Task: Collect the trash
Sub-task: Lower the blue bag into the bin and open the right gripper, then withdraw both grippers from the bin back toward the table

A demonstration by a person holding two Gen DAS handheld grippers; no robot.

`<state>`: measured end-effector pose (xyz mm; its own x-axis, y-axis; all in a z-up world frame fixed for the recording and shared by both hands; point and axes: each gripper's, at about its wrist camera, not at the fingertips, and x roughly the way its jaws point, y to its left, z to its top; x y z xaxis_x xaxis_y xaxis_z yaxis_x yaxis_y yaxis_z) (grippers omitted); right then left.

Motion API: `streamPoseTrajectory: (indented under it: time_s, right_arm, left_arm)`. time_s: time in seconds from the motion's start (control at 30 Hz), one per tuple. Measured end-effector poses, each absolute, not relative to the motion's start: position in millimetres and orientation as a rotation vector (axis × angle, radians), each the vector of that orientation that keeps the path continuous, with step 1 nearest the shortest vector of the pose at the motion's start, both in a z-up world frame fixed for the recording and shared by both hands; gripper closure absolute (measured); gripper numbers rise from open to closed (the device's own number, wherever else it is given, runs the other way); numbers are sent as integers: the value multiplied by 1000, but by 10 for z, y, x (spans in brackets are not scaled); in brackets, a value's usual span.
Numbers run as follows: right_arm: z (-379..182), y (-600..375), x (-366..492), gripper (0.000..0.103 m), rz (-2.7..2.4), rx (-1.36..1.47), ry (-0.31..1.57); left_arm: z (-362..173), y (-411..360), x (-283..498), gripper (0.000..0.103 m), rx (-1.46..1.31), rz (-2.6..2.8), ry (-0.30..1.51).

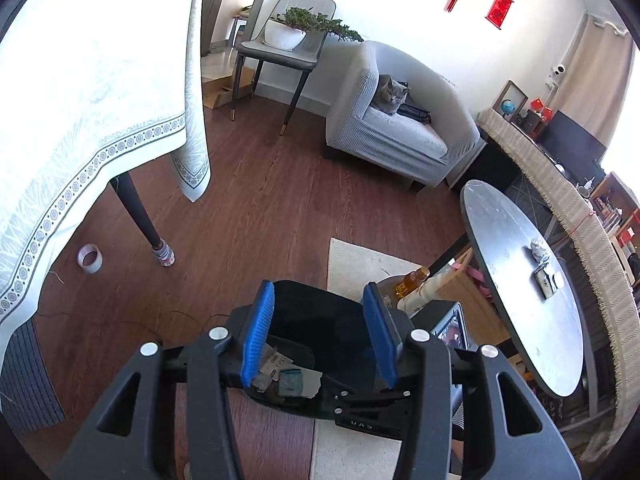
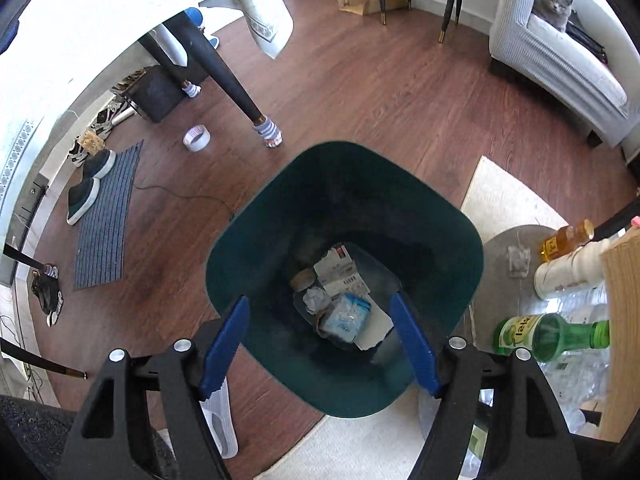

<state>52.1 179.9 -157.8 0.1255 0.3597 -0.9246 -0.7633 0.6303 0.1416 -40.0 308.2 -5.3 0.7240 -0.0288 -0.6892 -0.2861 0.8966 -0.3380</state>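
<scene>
A dark green trash bin (image 2: 280, 220) stands on the wood floor, directly below my right gripper (image 2: 320, 340), which is open and empty above its mouth. Inside lie a crumpled paper ball (image 2: 316, 300), a blue-white packet (image 2: 346, 316) and a printed carton (image 2: 340, 274). My left gripper (image 1: 318, 338) is open and empty, also over the bin (image 1: 316, 312); the trash (image 1: 280, 376) shows between its blue pads. On the oval black table (image 1: 516, 264) lie a crumpled paper (image 1: 538, 250) and a small wrapper (image 1: 546, 282).
A tape roll (image 2: 197, 138) lies near a sock-footed table leg (image 2: 266, 128). A green bottle (image 2: 552, 334), a yellow bottle (image 2: 566, 240) and a white container (image 2: 560, 276) sit at the right. A grey cat (image 1: 390, 96) rests on the armchair. Shoes (image 2: 86, 188) and a mat are at the left.
</scene>
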Motion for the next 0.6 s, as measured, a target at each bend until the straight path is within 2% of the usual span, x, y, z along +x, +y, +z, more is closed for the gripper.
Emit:
streamPoseTrajectory:
  time_s: [0.03, 0.1, 0.6]
  right_arm:
    - [-1561, 1797, 521, 28, 857, -412, 1180]
    - [-1515, 1794, 511, 28, 872, -407, 1167]
    - [-706, 1626, 513, 29, 981, -248, 990]
  left_arm:
    - [-45, 3067, -408, 47, -444, 148, 747]
    - [-21, 3041, -404, 45, -440, 149, 743]
    - [293, 3012, -506, 43, -449, 163, 634]
